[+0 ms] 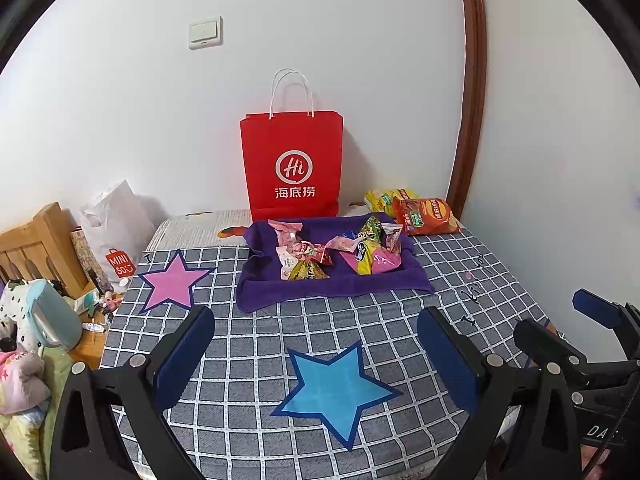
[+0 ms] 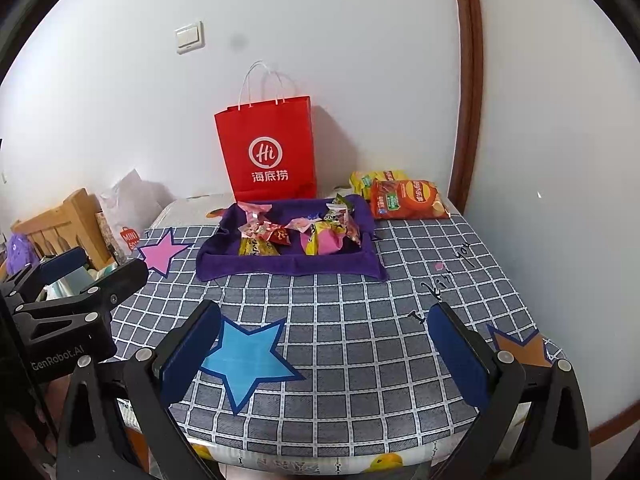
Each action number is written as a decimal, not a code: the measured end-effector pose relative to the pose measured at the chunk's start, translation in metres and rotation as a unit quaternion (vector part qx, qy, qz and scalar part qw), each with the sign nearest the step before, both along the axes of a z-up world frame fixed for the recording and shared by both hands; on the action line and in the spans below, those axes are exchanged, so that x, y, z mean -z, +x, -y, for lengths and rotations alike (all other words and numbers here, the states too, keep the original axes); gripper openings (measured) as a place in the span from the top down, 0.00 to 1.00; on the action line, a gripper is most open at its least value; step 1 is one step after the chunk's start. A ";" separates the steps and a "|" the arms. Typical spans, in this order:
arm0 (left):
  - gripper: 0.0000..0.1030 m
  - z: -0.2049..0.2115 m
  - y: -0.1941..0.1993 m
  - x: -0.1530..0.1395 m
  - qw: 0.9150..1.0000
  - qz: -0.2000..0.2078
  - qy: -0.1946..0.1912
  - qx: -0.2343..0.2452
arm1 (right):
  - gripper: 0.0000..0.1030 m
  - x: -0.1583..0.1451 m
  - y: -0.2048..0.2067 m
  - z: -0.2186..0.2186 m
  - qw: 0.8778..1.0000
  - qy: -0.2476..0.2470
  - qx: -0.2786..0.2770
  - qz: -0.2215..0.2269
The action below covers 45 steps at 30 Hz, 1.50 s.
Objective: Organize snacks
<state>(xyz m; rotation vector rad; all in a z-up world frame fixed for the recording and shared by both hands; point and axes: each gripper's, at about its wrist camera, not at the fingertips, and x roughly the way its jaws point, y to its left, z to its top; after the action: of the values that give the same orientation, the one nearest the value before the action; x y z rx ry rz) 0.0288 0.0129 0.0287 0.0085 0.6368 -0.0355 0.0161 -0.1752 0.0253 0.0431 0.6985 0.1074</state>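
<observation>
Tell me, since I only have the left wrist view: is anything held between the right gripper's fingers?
Observer: No. The right gripper is open, with only the checked tablecloth and a blue star showing between its fingers.
Operator: What's at the near right corner, behind that gripper?
Observer: An orange star lies flat on the cloth there.
Operator: Anything left of the wooden frame?
Observer: A purple plush toy sits at the far left edge.

wall (image 1: 360, 40): painted white | light switch (image 1: 205, 32): set on wall | door frame (image 1: 472, 80): brown wood | wooden headboard (image 1: 36, 248): placed at left
</observation>
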 end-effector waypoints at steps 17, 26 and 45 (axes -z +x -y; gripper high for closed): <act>0.01 0.000 0.000 0.003 1.000 -0.003 0.001 -0.001 | 0.01 -0.001 -0.002 -0.001 1.000 -0.001 0.001 0.002; 0.01 0.002 -0.001 0.005 1.000 -0.004 0.001 0.000 | 0.01 -0.001 -0.002 -0.002 1.000 -0.002 0.001 0.002; 0.01 0.002 -0.001 0.005 1.000 -0.004 0.000 0.001 | 0.01 -0.001 -0.003 -0.002 1.000 -0.001 0.001 0.004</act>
<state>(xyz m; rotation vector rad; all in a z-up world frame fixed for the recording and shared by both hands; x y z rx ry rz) 0.0277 0.0107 0.0237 0.0087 0.6441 -0.0373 0.0131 -0.1731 0.0262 0.0420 0.6905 0.1046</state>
